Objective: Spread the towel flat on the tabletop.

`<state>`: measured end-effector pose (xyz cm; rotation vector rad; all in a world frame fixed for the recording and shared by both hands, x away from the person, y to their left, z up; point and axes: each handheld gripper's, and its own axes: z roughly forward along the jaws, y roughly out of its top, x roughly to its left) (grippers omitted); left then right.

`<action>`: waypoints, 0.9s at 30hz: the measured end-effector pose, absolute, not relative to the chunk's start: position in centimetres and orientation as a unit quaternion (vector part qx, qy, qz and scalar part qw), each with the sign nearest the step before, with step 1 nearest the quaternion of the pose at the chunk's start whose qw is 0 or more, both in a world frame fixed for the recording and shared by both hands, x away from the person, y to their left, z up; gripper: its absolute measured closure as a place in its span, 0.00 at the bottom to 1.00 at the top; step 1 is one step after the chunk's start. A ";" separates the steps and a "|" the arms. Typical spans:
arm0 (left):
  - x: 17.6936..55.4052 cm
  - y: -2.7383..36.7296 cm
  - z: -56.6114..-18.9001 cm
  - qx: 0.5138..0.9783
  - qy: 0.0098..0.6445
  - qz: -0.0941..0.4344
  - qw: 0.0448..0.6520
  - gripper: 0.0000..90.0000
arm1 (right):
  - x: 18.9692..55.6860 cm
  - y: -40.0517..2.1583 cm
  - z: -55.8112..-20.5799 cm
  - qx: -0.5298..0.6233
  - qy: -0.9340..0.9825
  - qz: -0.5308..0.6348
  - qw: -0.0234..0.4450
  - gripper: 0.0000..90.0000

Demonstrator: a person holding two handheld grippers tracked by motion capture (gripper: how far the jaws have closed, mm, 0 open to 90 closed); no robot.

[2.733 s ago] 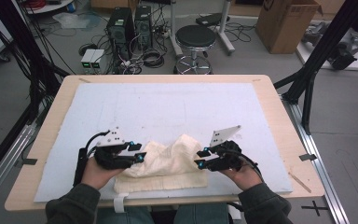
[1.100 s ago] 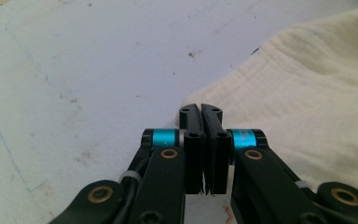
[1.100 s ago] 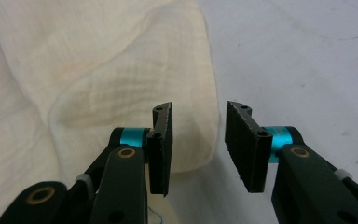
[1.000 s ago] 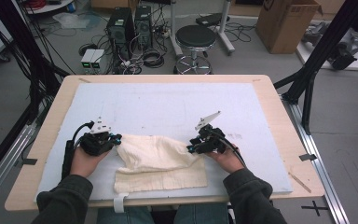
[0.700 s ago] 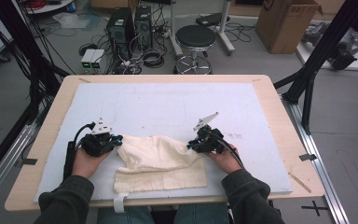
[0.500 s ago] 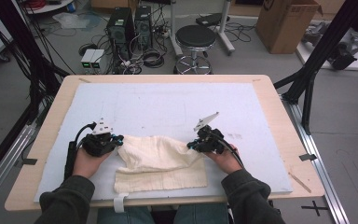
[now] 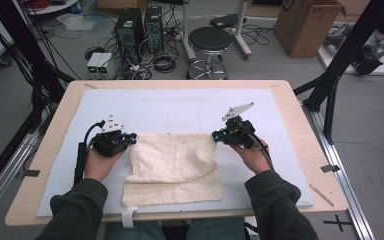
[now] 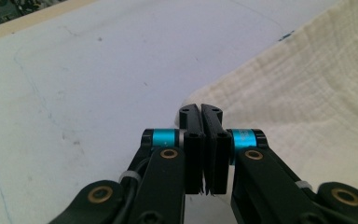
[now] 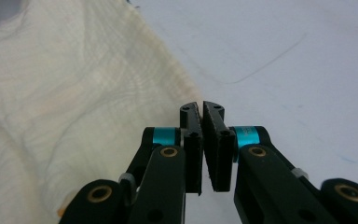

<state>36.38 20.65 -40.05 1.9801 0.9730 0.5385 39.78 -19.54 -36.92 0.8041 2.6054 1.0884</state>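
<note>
You held the cream cloth (image 7: 172, 160) by its two far corners, one tool in each hand, above the white mat (image 7: 180, 107) that covered the table (image 7: 290, 100). Your left tool (image 7: 130, 140) had its jaws pressed together on the cloth's left corner; in the left gripper view (image 8: 203, 111) the pads met with the fabric's edge caught at their tips and the cloth spreading away to the right. Your right tool (image 7: 216, 136) was likewise pinching the opposite corner; its jaws had just been closing, and in the right gripper view (image 9: 202, 108) the cloth's corner ran up to the tips, the rest of the weave lying off to the left.

Between the two tools the far edge of the cloth was stretched fairly straight and raised a little, throwing a shadow onto the part beneath. The near part lay flat on the mat, close to the table's front edge, folded under the upper layer so that a lower band showed below it. A small white strap (image 7: 128, 218) hung at the table's near edge, just beside the cloth's near left corner.
</note>
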 end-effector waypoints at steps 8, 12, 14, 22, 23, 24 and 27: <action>42.3 19.6 -39.0 0.755 0.434 0.269 0.412 0.82 | 46.0 -20.2 -35.2 0.340 0.847 0.369 0.173 0.78; 42.8 20.0 -38.9 0.754 0.440 0.260 0.413 0.78 | 47.2 -20.5 -35.1 0.354 0.829 0.400 0.166 0.73; 42.3 20.2 -39.1 0.760 0.430 0.257 0.414 0.75 | 46.9 -20.4 -35.6 0.346 0.838 0.394 0.152 0.72; 39.6 20.9 -39.9 0.768 0.417 0.233 0.428 0.71 | 44.7 -20.0 -37.7 0.332 0.848 0.398 0.111 0.66; 39.3 21.0 -39.9 0.767 0.415 0.230 0.432 0.70 | 44.5 -20.0 -37.8 0.328 0.848 0.401 0.111 0.65; 39.0 21.0 -39.9 0.766 0.415 0.228 0.435 0.69 | 44.2 -20.0 -37.9 0.329 0.846 0.405 0.108 0.65; 38.4 21.3 -39.8 0.768 0.412 0.220 0.437 0.67 | 43.7 -20.0 -38.1 0.327 0.845 0.412 0.099 0.61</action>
